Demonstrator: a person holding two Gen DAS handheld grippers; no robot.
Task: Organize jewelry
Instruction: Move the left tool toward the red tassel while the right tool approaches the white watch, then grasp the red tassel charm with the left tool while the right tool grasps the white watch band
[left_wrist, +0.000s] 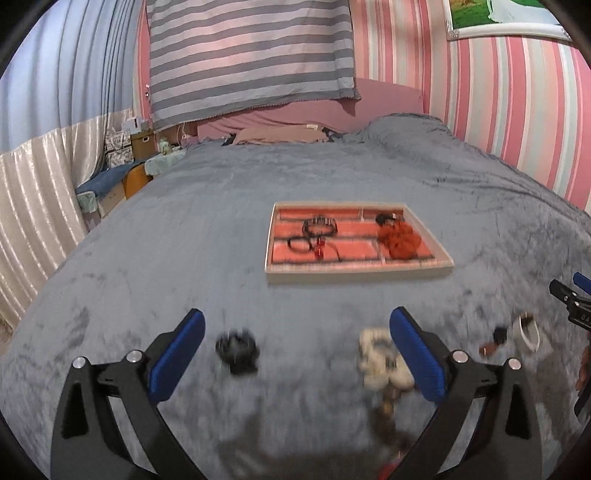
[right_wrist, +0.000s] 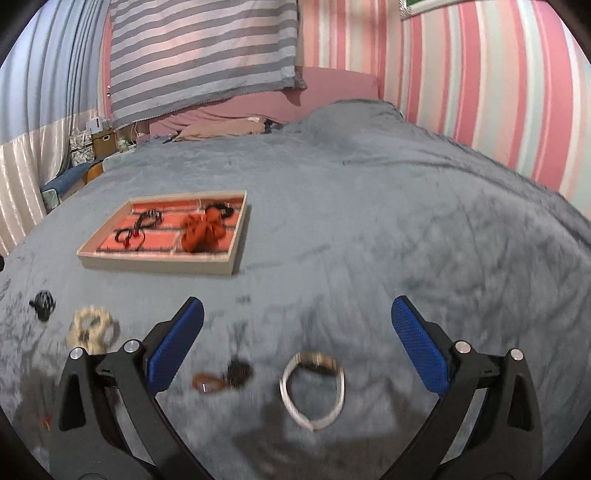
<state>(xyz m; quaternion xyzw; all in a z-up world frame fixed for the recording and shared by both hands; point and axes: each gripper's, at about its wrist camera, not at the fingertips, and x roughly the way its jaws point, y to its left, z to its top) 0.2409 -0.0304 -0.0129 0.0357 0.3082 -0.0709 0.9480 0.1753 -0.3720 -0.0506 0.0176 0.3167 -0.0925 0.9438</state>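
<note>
Both tools are held wide open and empty above the grey blanket (right_wrist: 369, 206) of the bed. Between the jaws of the left tool (left_wrist: 297, 349) a black hair claw (left_wrist: 237, 349) is seen lying on the blanket, with a cream scrunchie (left_wrist: 380, 363) just beside its right finger. Under the right tool (right_wrist: 297, 341) a pale bangle (right_wrist: 313, 391) is laid flat, with a small brown and black piece (right_wrist: 221, 376) near its left finger.

The wooden tray (left_wrist: 360, 275), already carrying dark bands and a red scrunchie (left_wrist: 400, 238), is set well apart from these pieces, further up the bed.

The views are blurred, so alignment is easily misjudged. The soft pile could be pinched together with the thin bangle, or the bangle could be pushed down and slipped from the pads. The scrunchie could be dragged by the left tool while the claw is taken.
</note>
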